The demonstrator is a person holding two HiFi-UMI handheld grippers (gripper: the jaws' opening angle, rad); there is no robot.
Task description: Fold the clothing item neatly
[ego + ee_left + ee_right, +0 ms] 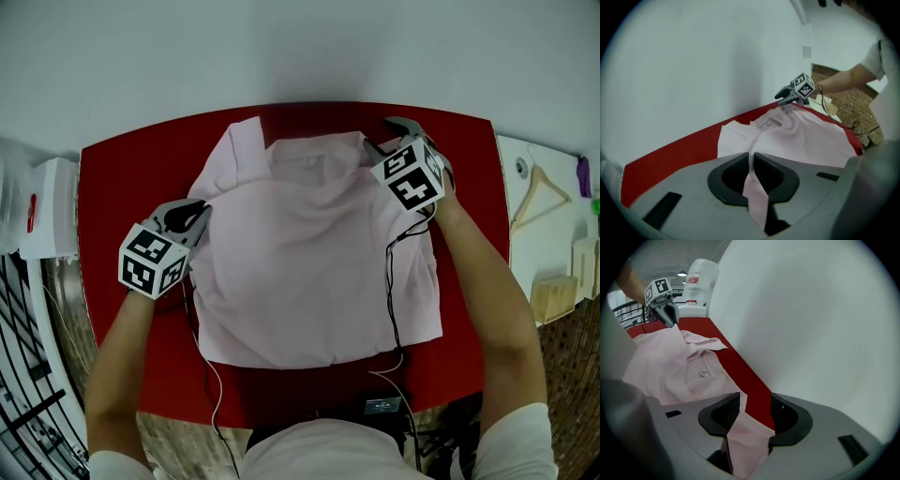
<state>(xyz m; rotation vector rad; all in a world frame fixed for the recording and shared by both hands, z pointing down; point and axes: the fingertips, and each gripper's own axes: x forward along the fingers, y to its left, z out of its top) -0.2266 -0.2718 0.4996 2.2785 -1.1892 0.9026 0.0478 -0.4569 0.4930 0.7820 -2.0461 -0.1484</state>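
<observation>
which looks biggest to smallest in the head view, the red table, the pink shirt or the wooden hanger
1. red table
2. pink shirt, which covers most of the table's middle
3. wooden hanger, far smaller, off the table to the right

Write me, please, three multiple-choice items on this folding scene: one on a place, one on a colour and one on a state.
1. Where does the light wooden clothes hanger lie?
A. on the shirt
B. at the table's near edge
C. off the table, at the head view's right

2. What colour is the flat table under the pale pink fabric shirt?
A. red
B. blue
C. green

3. How does the left claw stand?
A. wide apart and empty
B. shut on a fold of the shirt
C. shut on the hanger

Answers:
1 C: the hanger shows beyond the table's right edge.
2 A: red shows all round the shirt.
3 B: the left gripper view shows pink cloth pinched between its closed jaws.
</observation>
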